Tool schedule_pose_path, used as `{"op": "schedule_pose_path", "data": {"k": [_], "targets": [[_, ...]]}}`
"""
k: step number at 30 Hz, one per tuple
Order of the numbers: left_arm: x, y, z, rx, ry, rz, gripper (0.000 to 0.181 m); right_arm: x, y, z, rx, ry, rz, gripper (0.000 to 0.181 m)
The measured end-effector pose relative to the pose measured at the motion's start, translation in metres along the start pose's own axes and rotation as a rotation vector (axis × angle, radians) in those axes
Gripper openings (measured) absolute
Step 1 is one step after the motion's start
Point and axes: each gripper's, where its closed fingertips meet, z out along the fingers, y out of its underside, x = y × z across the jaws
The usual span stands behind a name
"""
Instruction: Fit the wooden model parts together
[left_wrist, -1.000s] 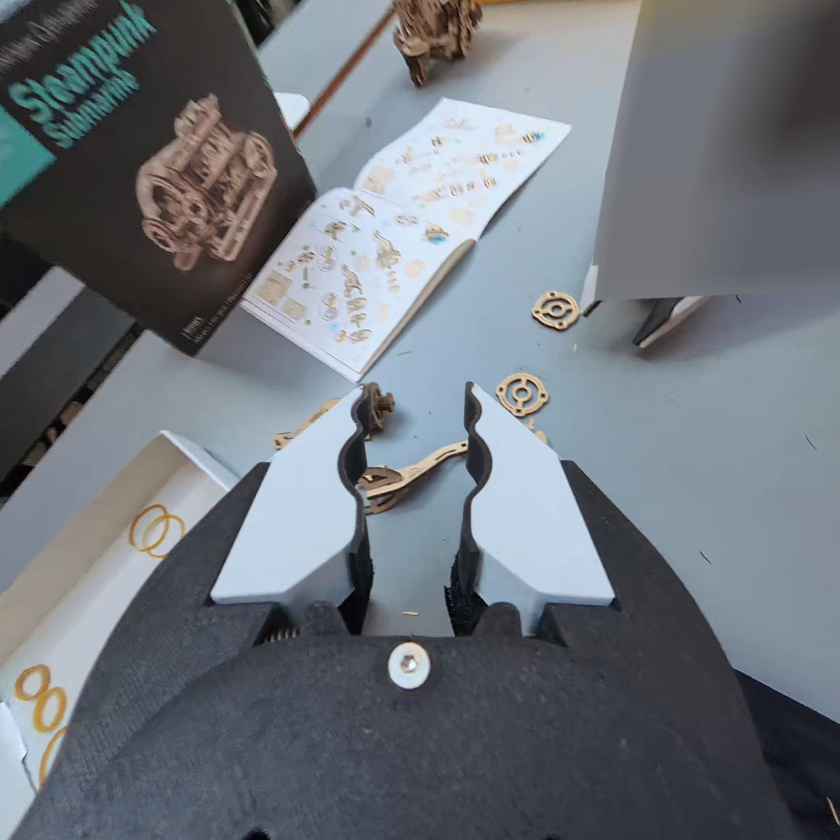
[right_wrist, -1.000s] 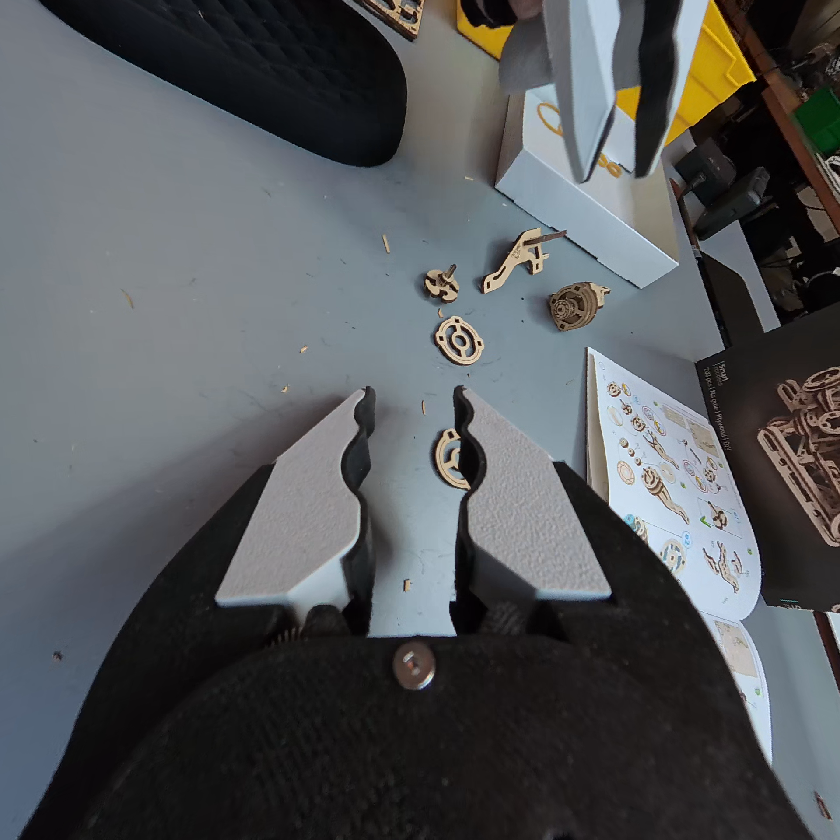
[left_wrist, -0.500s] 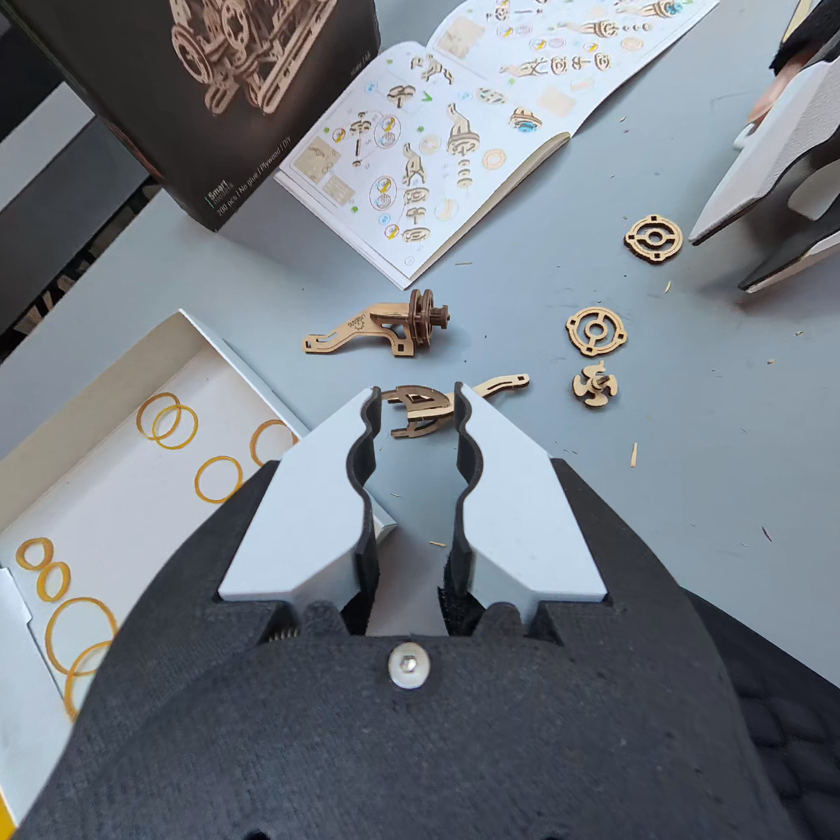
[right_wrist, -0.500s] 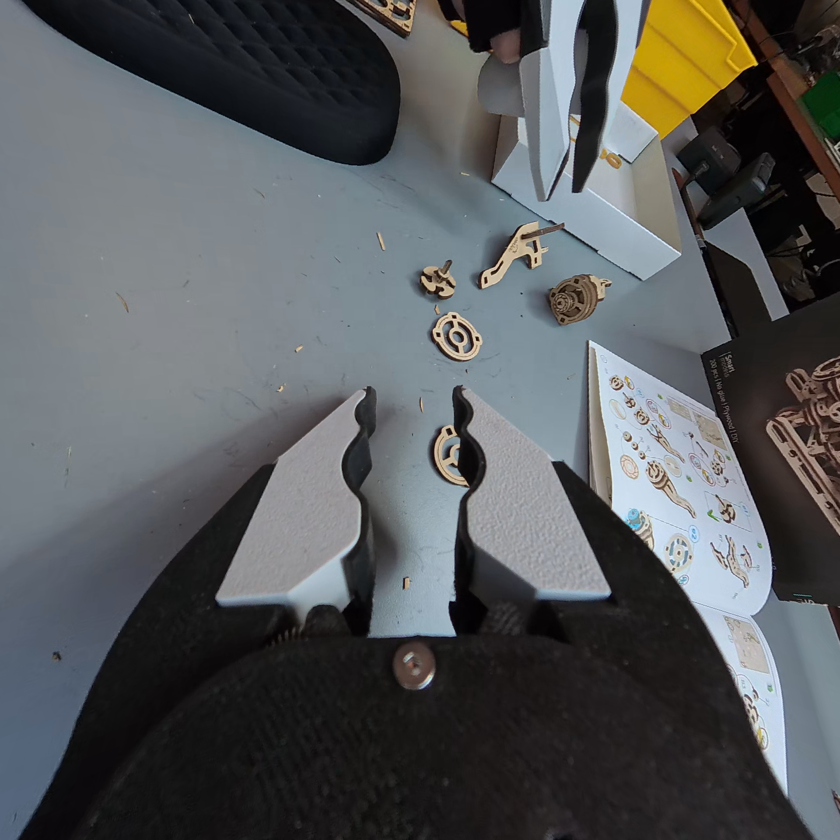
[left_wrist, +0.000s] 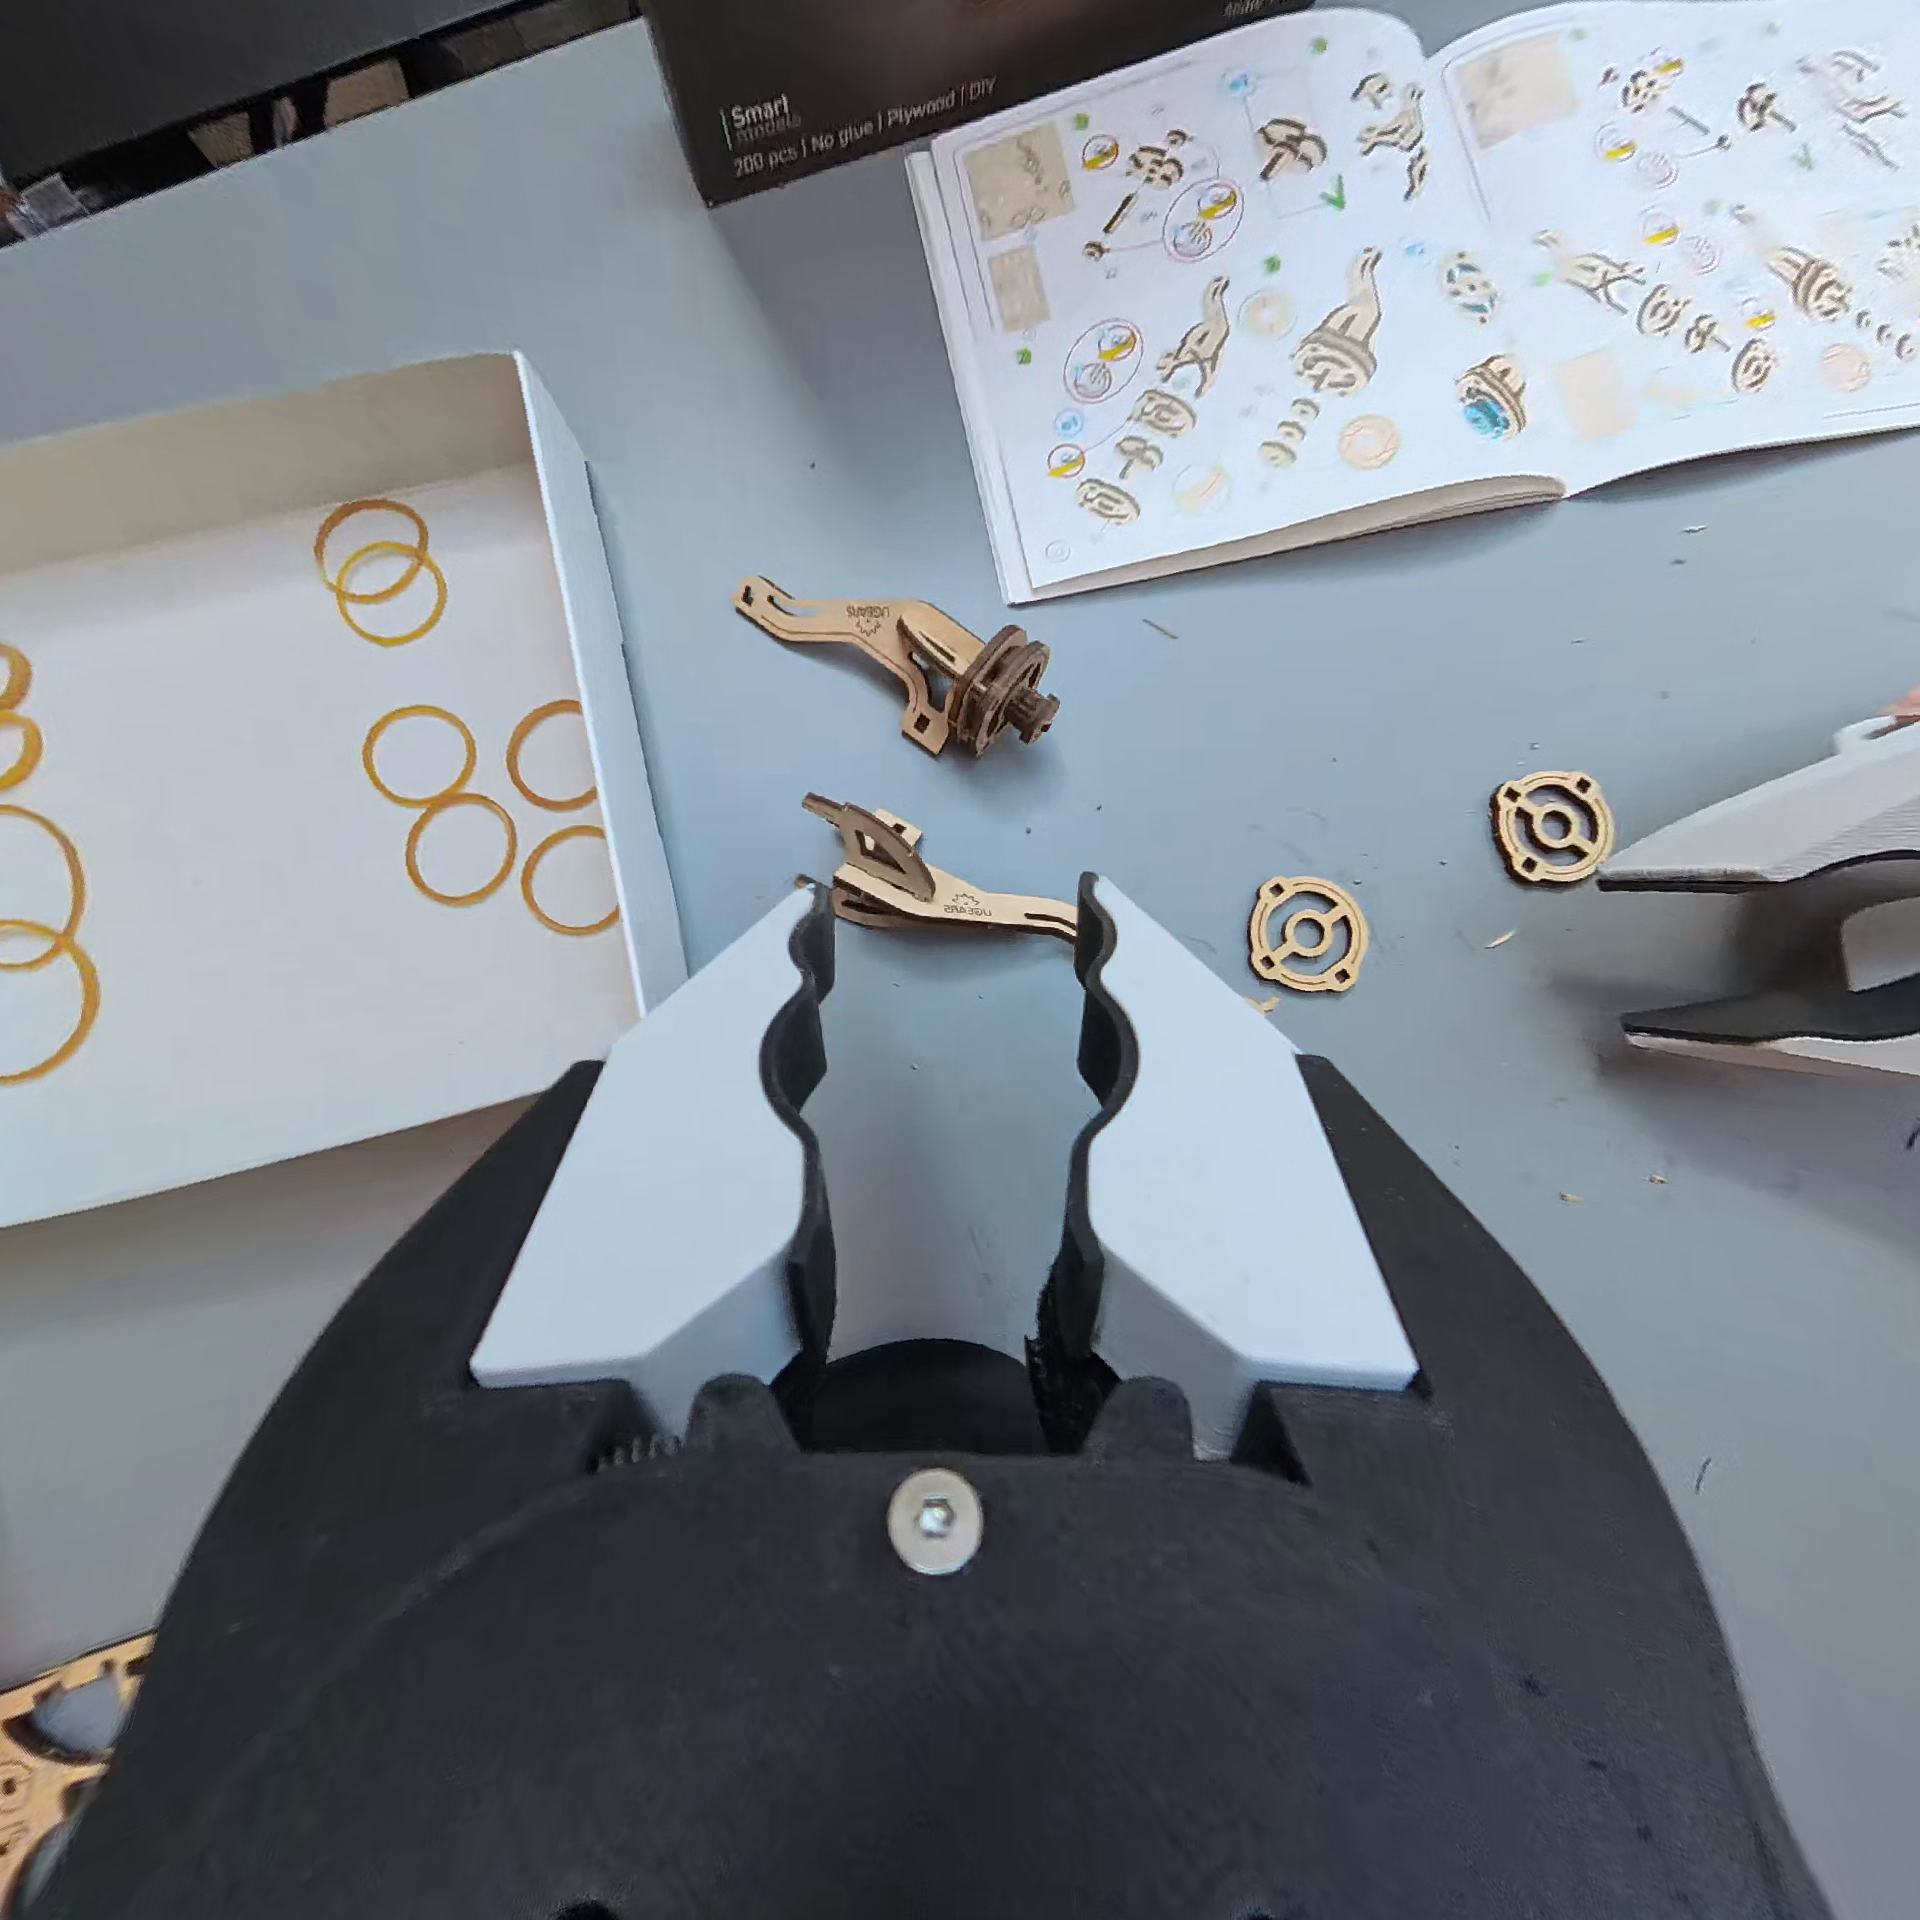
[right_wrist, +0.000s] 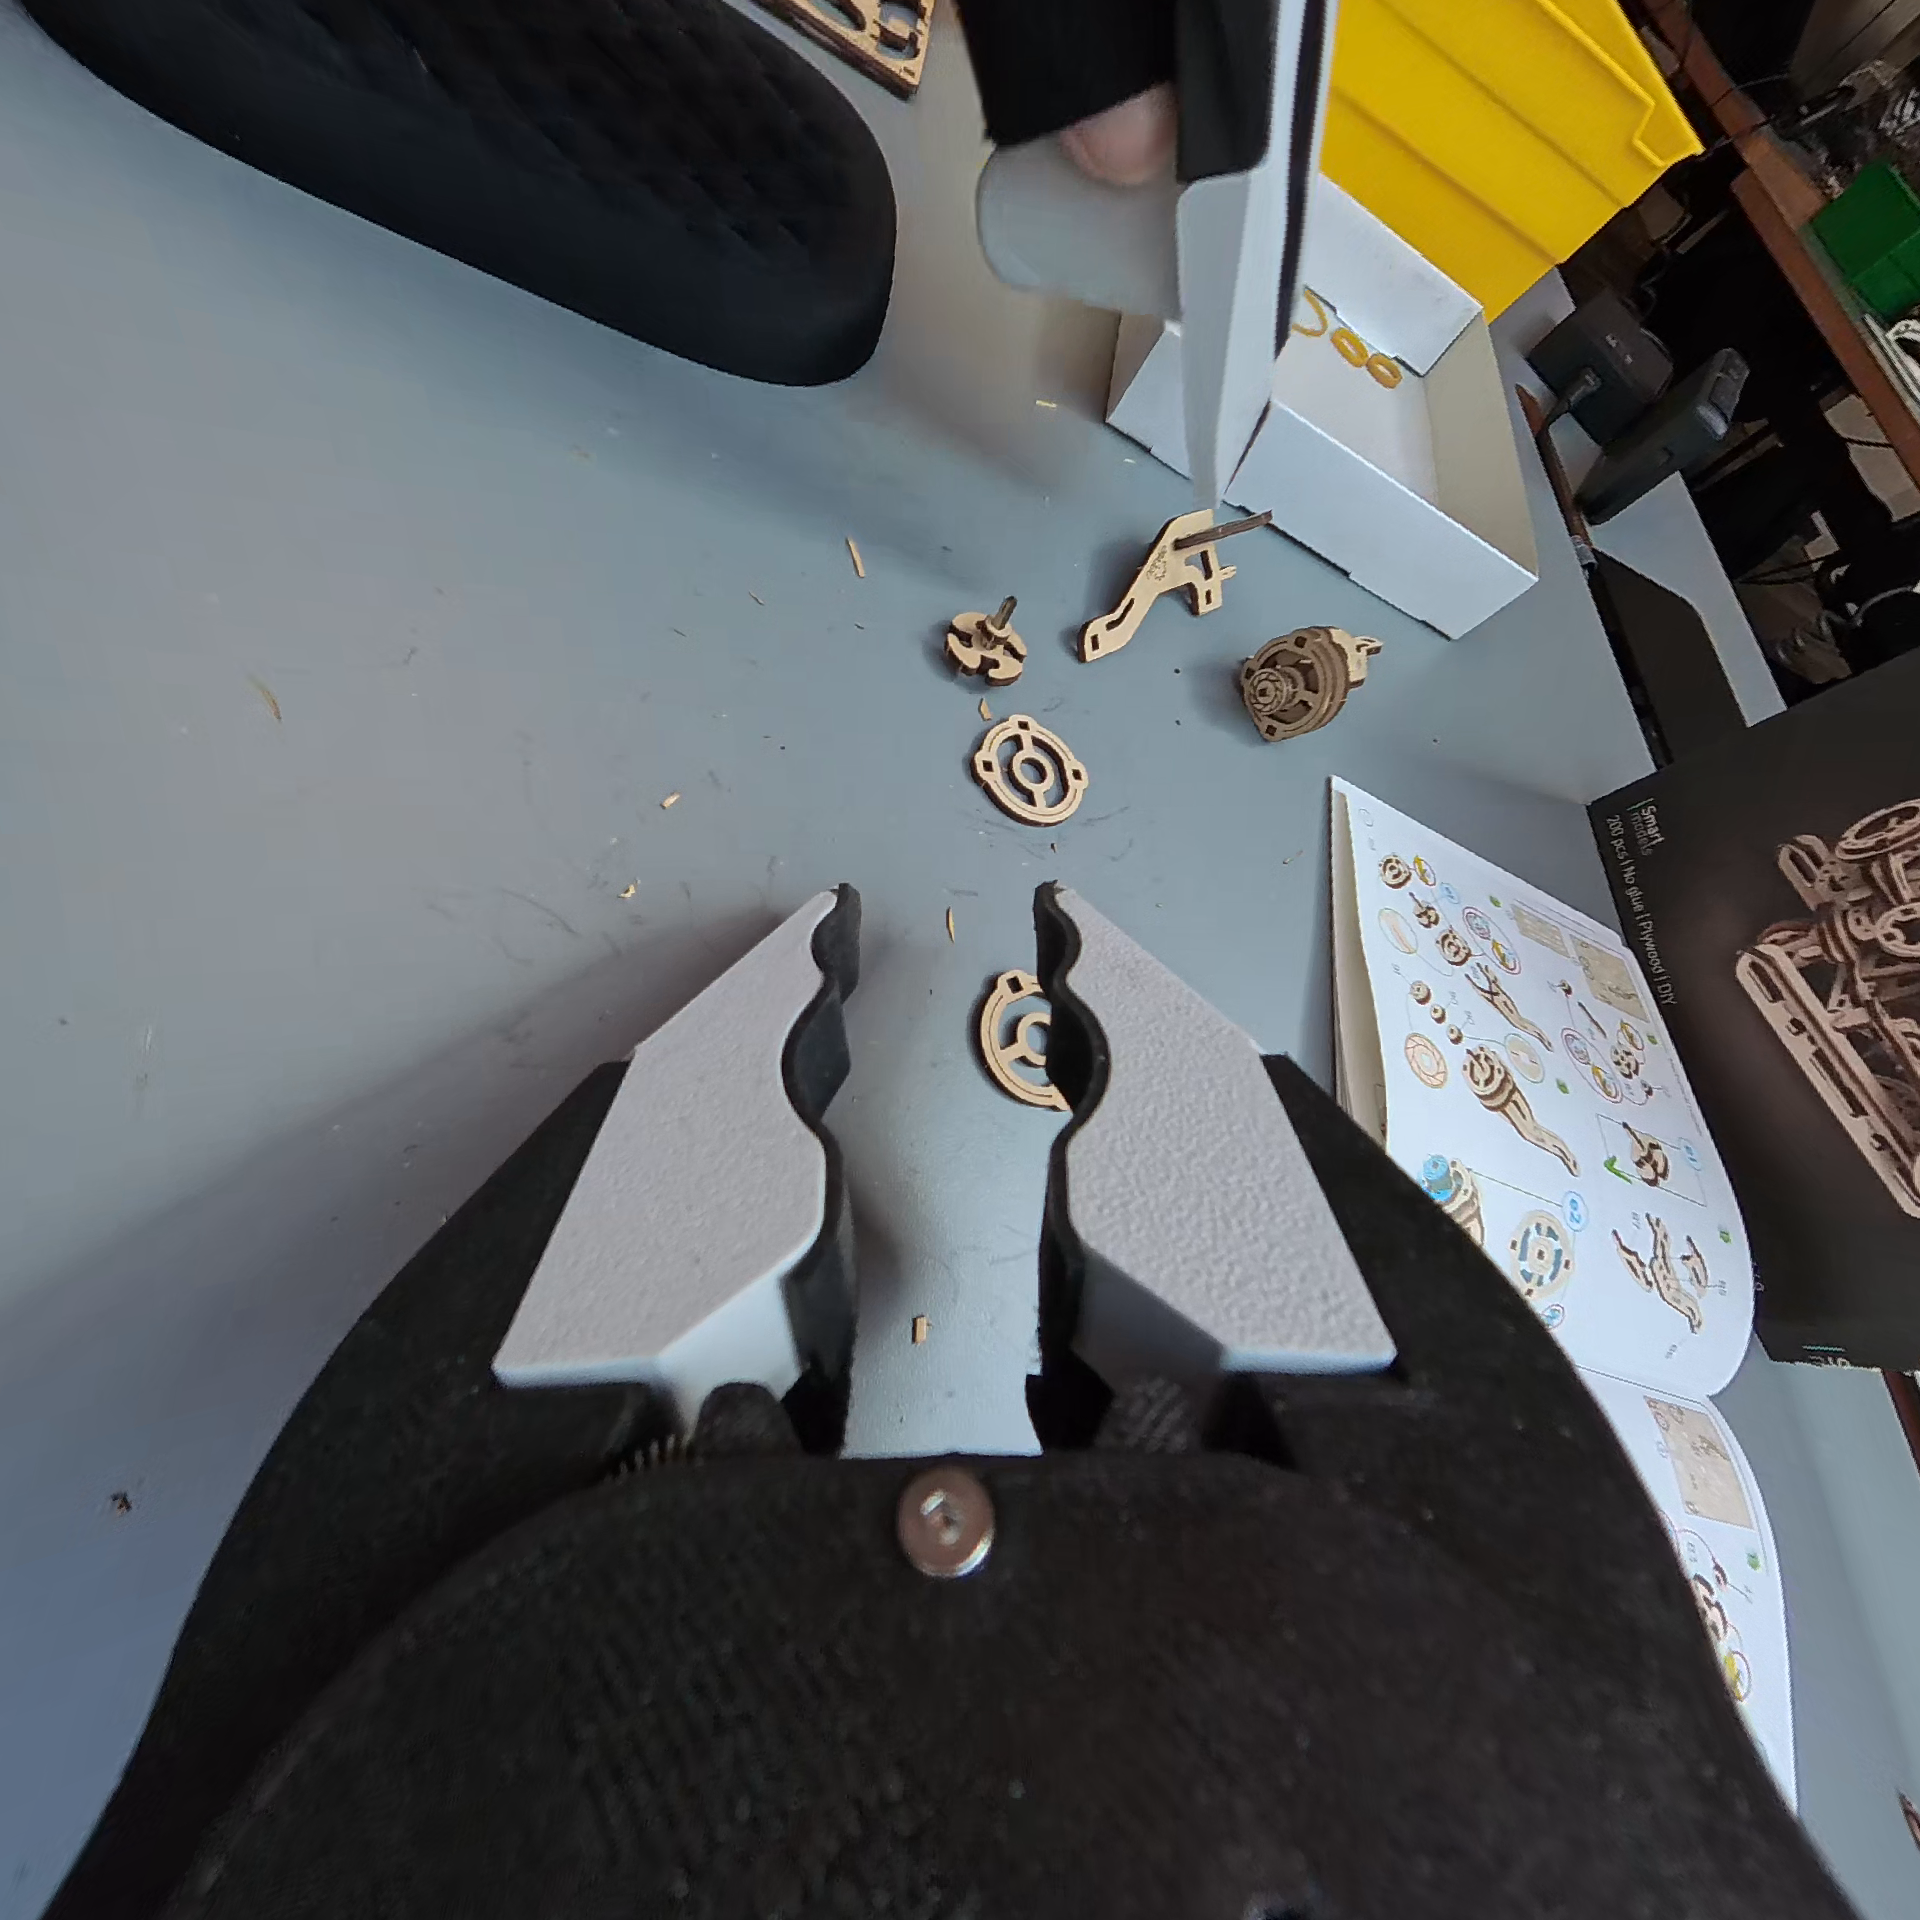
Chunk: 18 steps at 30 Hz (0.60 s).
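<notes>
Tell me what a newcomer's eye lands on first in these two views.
The open left gripper hangs just short of a flat curved wooden arm piece on the grey table. Left of it, a shallow white cardboard box holds yellow rubber bands. The open right gripper hovers over a round pierced wooden disc.

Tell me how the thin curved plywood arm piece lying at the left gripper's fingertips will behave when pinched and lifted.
The thin curved plywood arm piece looks like thin laser-cut sheet, so it is probably very light and stiff. Its slotted tail is slender and could snap under a hard squeeze. It lies nearly flat on the grey table, so the open left gripper may push it sliding before gripping.
</notes>
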Motion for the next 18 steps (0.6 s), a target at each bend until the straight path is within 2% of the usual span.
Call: {"op": "schedule_pose_path", "data": {"k": [3, 8, 18], "targets": [[0.010, 0.016, 0.013, -0.035, 0.031, -0.071, 0.043, -0.001, -0.001, -0.001, 0.003, 0.004, -0.008, 0.033], [0.017, 0.027, 0.025, -0.063, 0.041, -0.141, 0.041, -0.002, -0.003, -0.001, 0.005, 0.013, -0.027, 0.032], [0.020, 0.019, 0.038, -0.044, 0.107, -0.216, 0.019, -0.006, -0.001, -0.001, -0.022, 0.027, -0.093, 0.032]]}}
